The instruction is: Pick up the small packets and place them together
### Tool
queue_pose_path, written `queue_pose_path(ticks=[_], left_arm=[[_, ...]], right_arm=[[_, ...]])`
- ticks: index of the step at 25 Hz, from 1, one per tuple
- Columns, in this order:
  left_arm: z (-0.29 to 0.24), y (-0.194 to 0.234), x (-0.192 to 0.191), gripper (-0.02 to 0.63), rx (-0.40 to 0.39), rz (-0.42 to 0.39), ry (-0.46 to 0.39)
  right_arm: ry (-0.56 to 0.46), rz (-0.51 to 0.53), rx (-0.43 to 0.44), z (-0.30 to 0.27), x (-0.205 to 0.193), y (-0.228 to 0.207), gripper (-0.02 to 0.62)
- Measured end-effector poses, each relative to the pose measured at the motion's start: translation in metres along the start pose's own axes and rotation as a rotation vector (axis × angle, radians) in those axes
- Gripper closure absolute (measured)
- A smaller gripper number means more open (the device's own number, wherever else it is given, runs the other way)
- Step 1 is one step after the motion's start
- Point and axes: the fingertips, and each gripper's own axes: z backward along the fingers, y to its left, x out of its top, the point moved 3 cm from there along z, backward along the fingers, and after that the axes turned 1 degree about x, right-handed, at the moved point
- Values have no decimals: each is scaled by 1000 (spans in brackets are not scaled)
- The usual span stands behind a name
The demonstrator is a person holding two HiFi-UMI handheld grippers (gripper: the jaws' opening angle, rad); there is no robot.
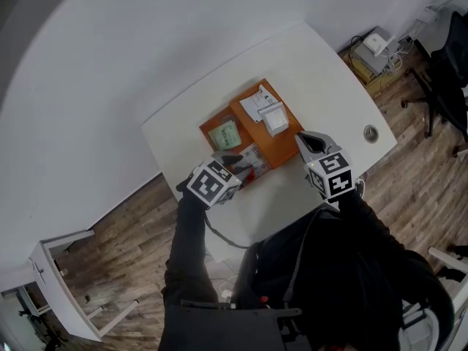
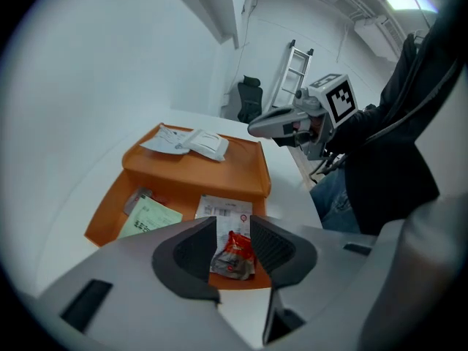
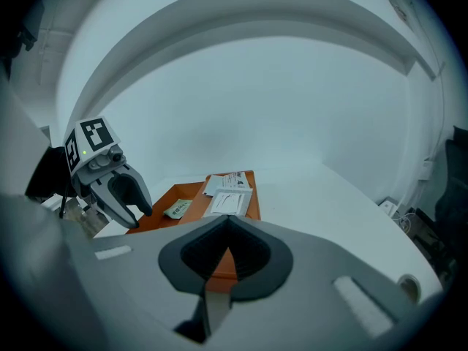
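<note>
White surface (image 1: 314,72), rounded corners; round grommet (image 1: 371,132) just right of the right claw (image 1: 301,139). Plain white wall (image 1: 110,50) beyond it. Wood-plank floor (image 1: 417,185). Black office chair (image 1: 446,72), far right. Ladder (image 2: 296,68) leaning at far wall. Ceiling light panel (image 2: 409,2), lit.

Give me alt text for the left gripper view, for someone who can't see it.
The left gripper pinches a small red and grey packet at the near edge of an orange tray on a white table. The tray holds a green packet and white packets; the right gripper hovers beyond it.
</note>
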Motion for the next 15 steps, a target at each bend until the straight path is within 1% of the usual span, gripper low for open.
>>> queue_pose_path(ticks=[2, 5, 9, 12, 15], left_arm=[[-9, -7, -9, 477, -52, -33, 75], [-25, -10, -21, 477, -93, -93, 178], [-39, -4, -24, 477, -102, -188, 267], [-48, -4, -29, 477, -120, -236, 333], [-56, -5, -28, 477, -131, -264, 348]], right_arm=[[-1, -2, -5, 1, 0, 0, 594], [1, -5, -12, 2, -1, -1, 594], [4, -12, -22, 3, -3, -4, 594], [6, -16, -30, 4, -6, -6, 594], [9, -19, -38, 5, -7, -8, 594]])
